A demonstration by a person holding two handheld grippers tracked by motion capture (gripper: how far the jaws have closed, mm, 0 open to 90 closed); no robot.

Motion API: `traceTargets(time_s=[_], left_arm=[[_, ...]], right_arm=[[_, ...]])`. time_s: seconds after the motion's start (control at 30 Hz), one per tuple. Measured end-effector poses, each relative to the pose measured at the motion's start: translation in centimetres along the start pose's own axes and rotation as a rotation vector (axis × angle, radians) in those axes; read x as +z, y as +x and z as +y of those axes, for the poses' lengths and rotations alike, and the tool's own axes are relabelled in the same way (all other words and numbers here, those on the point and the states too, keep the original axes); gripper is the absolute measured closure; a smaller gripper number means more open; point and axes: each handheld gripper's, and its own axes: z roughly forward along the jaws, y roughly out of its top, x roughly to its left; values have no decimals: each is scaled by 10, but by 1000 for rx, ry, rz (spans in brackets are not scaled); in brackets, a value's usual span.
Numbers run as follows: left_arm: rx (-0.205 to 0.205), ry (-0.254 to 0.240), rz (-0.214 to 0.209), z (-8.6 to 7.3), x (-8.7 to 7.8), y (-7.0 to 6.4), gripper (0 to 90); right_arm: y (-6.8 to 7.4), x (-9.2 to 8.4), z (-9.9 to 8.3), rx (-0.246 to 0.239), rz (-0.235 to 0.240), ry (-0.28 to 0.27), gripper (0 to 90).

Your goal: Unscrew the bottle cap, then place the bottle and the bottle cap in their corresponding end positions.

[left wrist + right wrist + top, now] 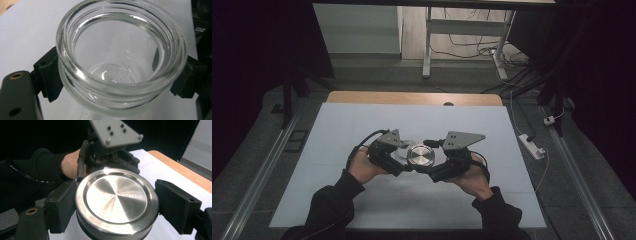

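A clear glass jar [120,75] with a threaded rim and an open mouth sits between the black jaws of my left gripper [118,78], which is shut on it just under the rim. My right gripper [117,205] is shut on a round brushed-metal lid [116,200], one pad on each side. In the high view the lid [420,156] is held flat over the middle of the white mat, with the jar [402,150] close on its left. There the left gripper [398,156] and the right gripper [428,164] face each other.
A white mat [362,125] covers a wooden table [412,97]. The person's dark sleeves [332,200] come in from the bottom. In the right gripper view, the left gripper's grey plate [115,131] and the hand [71,165] stand just behind the lid. A power strip [532,146] lies right of the table.
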Motion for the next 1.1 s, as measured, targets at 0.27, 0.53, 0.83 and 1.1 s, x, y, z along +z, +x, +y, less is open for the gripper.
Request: traceTargets(time_s=[0.27, 0.53, 0.83, 1.1], left_arm=[[-22, -13, 35, 0, -1, 5, 151], [-37, -22, 61, -1, 0, 11, 151], [-44, -55, 86, 4, -3, 16, 152], [-34, -61, 94, 8, -3, 20, 152]], right_arm=[[9, -3, -12, 12, -19, 9, 195], [15, -3, -18, 9, -26, 11, 196], [26, -2, -23, 11, -27, 16, 196], [32, 1, -34, 19, -27, 26, 195]])
